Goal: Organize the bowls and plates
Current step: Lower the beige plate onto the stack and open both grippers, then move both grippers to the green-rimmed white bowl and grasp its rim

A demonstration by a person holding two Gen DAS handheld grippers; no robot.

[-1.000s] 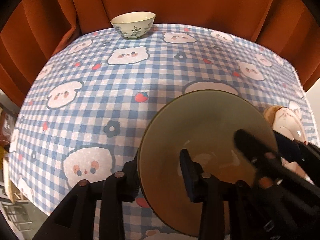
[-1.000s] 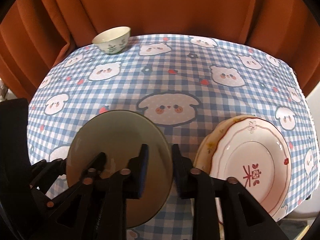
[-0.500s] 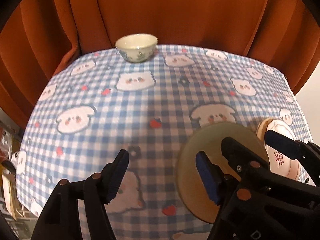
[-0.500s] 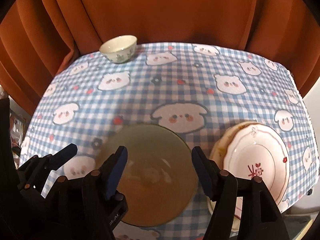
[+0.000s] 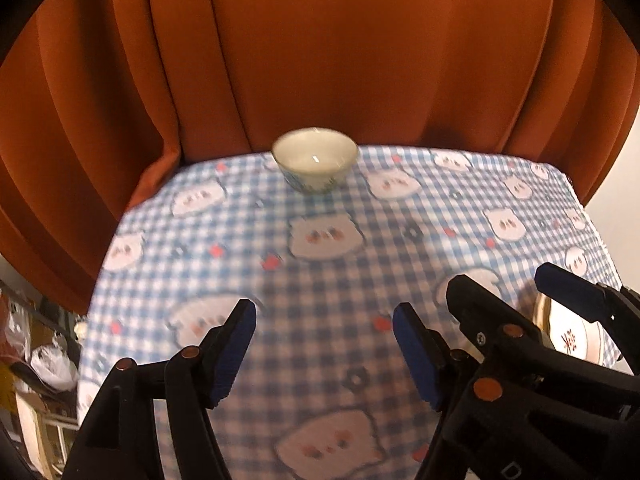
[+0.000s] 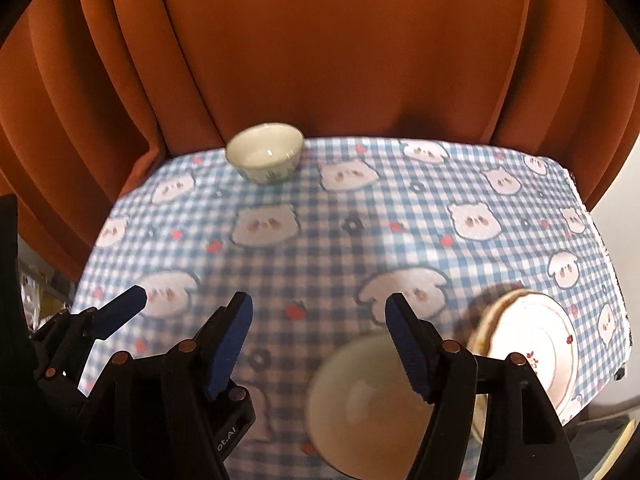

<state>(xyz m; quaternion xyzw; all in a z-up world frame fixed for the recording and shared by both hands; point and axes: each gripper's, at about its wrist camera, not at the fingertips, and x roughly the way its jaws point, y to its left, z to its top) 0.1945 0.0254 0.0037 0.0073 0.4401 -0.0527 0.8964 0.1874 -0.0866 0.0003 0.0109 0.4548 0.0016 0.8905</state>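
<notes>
Hovering with jaws wide and empty, both grippers (image 5: 322, 354) (image 6: 318, 346) leave the olive plate (image 6: 360, 404) near the stacked plates (image 6: 532, 352); the small bowl (image 6: 265, 158) waits far left on the worktop (image 6: 400, 216).

Glossy ceramic bowl (image 5: 315, 159); matt cloth tablecloth (image 5: 360, 272).

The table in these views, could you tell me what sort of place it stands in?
Probably a home dining corner, perhaps staged for recording. A table wears a blue checked cloth printed with cartoon animals, rust-orange curtains hang behind it, and household crockery sits on it: a small bowl and stacked plates.
</notes>
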